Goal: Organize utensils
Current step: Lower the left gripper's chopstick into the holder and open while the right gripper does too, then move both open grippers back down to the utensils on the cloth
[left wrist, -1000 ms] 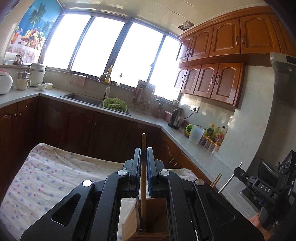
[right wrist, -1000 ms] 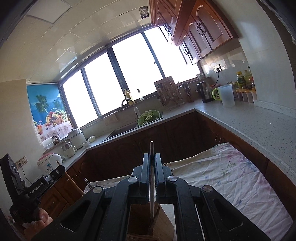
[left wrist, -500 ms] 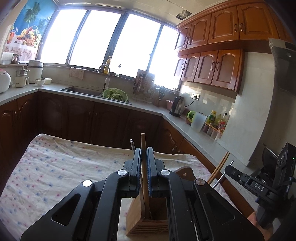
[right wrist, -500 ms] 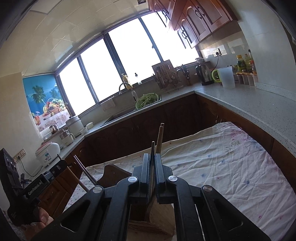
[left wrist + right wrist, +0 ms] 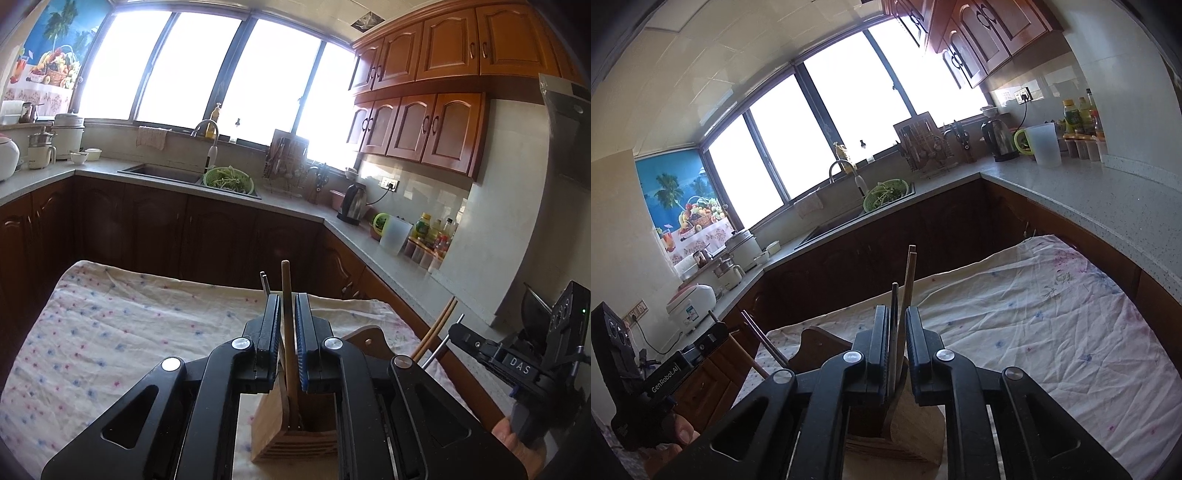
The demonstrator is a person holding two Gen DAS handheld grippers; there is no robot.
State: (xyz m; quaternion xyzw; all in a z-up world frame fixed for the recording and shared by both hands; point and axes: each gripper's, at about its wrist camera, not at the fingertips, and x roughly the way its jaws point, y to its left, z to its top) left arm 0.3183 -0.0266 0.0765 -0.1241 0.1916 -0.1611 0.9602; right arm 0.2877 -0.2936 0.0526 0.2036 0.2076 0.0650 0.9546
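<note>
The left claw [image 5: 287, 328] is opening by a narrow gap around a wooden chopstick [image 5: 288, 332] that stands upright in the wooden holder [image 5: 295, 432] on the cloth-covered table [image 5: 110, 332]. The right claw [image 5: 897, 332] is opening too, its gap a little wider, with a dark metal chopstick [image 5: 894, 332] between its jaws, its lower end down in the same holder, a wooden one leaning beside it.

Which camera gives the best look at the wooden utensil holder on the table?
The left wrist view: the wooden utensil holder shows its open top, slatted front and side under the left claw. The right wrist view shows it darker, mostly hidden behind the right claw.
</note>
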